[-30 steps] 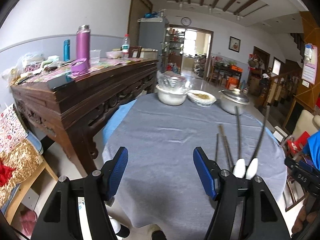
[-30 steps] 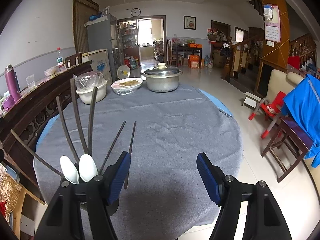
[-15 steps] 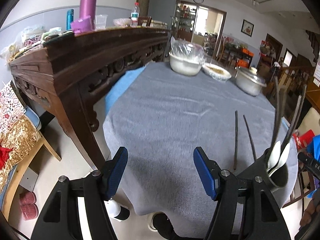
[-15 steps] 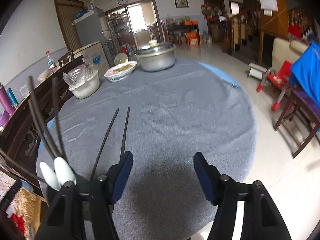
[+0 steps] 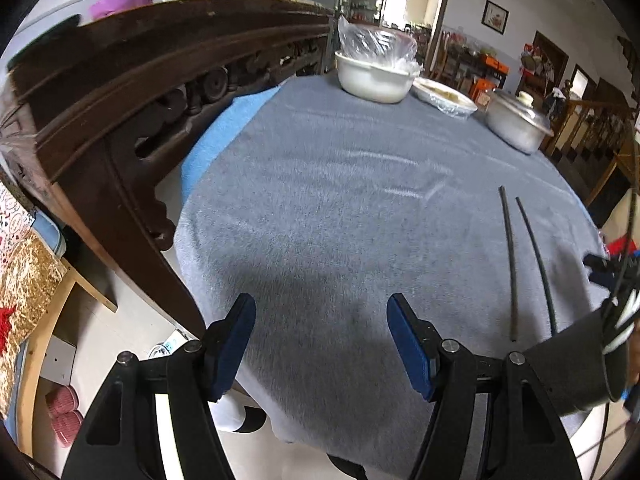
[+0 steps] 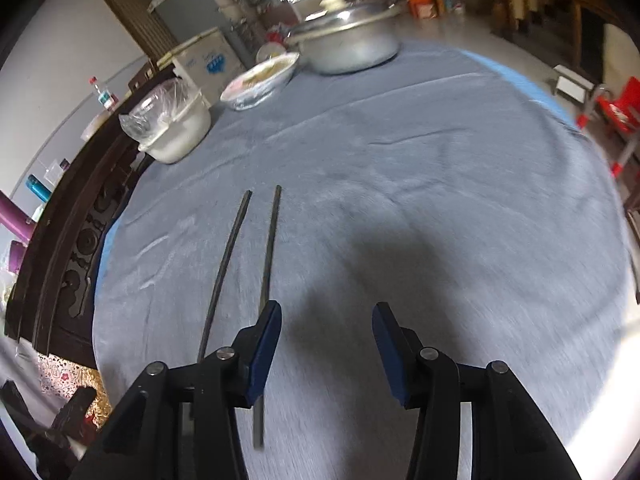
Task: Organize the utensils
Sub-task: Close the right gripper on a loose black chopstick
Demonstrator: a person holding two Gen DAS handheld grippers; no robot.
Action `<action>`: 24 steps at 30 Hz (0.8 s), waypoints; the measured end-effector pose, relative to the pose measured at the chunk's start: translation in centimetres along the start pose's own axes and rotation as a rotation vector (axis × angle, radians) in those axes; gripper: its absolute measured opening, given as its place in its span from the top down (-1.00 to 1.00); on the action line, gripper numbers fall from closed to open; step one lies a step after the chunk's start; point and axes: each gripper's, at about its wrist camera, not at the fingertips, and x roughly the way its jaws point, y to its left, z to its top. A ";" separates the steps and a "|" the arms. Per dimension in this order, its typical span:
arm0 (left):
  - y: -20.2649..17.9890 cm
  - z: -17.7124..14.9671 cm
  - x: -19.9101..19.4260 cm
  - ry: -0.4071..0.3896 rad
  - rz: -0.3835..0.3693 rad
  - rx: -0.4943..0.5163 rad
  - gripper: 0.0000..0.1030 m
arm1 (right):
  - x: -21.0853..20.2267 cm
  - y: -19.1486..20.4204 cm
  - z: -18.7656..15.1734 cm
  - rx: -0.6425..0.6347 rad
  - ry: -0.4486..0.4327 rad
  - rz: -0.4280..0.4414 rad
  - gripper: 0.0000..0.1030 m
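Right hand-held gripper (image 6: 326, 342) hangs above the near edge of the desk (image 6: 440, 200), pointed steeply down; its jaws are closing with nothing between them, only grey cloth below. Left hand-held gripper (image 5: 320, 344) is released, jaws wide apart and empty, over the near left edge of the desk. Two dark chopsticks (image 6: 248, 264) lie loose on the cloth just inside the near edge, roughly side by side, tips running toward the desk middle; the nearer one passes under the right gripper's left finger (image 6: 264, 344), outside the jaw gap. In the left wrist view a black utensil holder (image 5: 580, 360) sits at the near right edge, tilted in the lens, with white spoon ends (image 5: 624, 320) and more dark sticks in it. Far edge of the desk: a white bowl under plastic film (image 5: 374, 76), a shallow dish (image 5: 444, 98), a lidded metal pot (image 5: 516, 124). Judgement: step in hand is picking up the loose chopsticks for the holder. Risks: the jaws are offset to the right of both sticks, so closing here would catch cloth or nothing; thin round sticks on soft cloth may roll or scissor apart if pinched singly or off-centre; pressing down could bunch the cloth and drag the pair toward the near edge; the holder stands close to that edge and a sideways bump might tip it.
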 end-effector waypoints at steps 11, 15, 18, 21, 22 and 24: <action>-1.7 5.7 4.0 0.038 -0.052 0.120 -0.33 | 8.1 4.1 6.9 -0.070 0.093 -0.033 0.18; -3.5 7.6 5.5 0.050 -0.080 0.194 -0.33 | 9.9 5.3 7.9 -0.100 0.143 -0.087 0.30; -5.0 9.0 6.7 0.075 -0.126 0.243 -0.33 | 10.4 6.2 8.3 -0.142 0.156 -0.128 0.43; -7.1 10.5 8.1 0.101 -0.184 0.292 -0.33 | 10.7 6.5 8.5 -0.169 0.166 -0.160 0.60; -7.6 10.9 8.4 0.108 -0.197 0.302 -0.33 | 10.7 6.5 8.6 -0.177 0.169 -0.166 0.68; -9.3 11.8 9.4 0.130 -0.233 0.329 -0.33 | 10.8 6.5 8.7 -0.194 0.173 -0.183 0.84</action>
